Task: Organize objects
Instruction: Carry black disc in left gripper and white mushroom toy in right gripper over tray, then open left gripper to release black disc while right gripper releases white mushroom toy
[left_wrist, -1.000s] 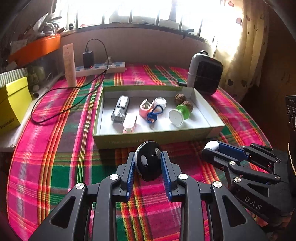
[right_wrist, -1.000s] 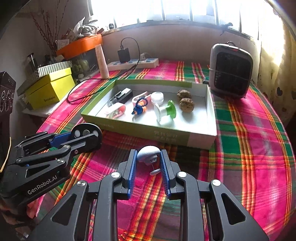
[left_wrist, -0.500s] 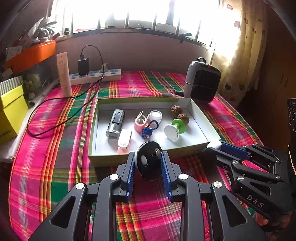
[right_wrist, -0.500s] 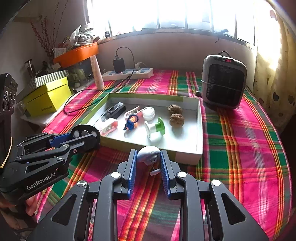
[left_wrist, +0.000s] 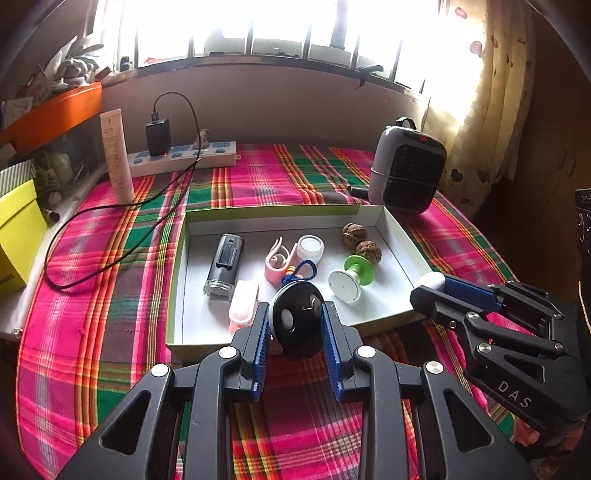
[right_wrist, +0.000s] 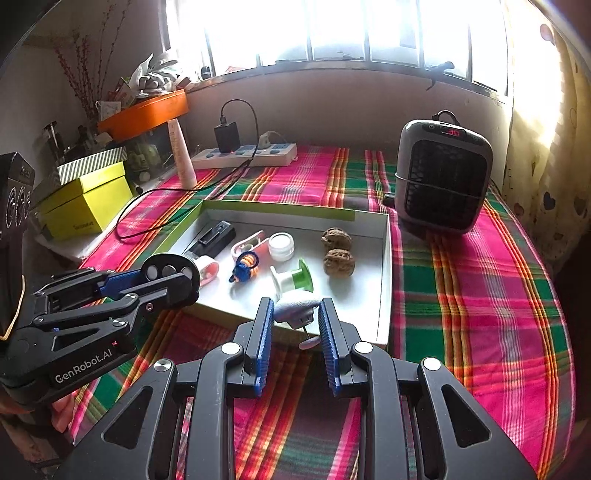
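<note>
plaid tablecloth (left_wrist: 110, 332) at bottom: left gripper (left_wrist: 295, 321) clamps a black disc (left_wrist: 297, 325), right gripper (right_wrist: 295, 317) clamps a white knob (right_wrist: 295, 308), near the tray (right_wrist: 384, 295).

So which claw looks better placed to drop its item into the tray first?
Probably the left claw: its black disc already overlaps the tray edge, while the right claw holds its white piece just short of the near rim.

A heater (right_wrist: 443, 181), power strip (left_wrist: 181, 157) and yellow box (right_wrist: 86, 201) sit around the plaid tablecloth (right_wrist: 480, 295).
</note>
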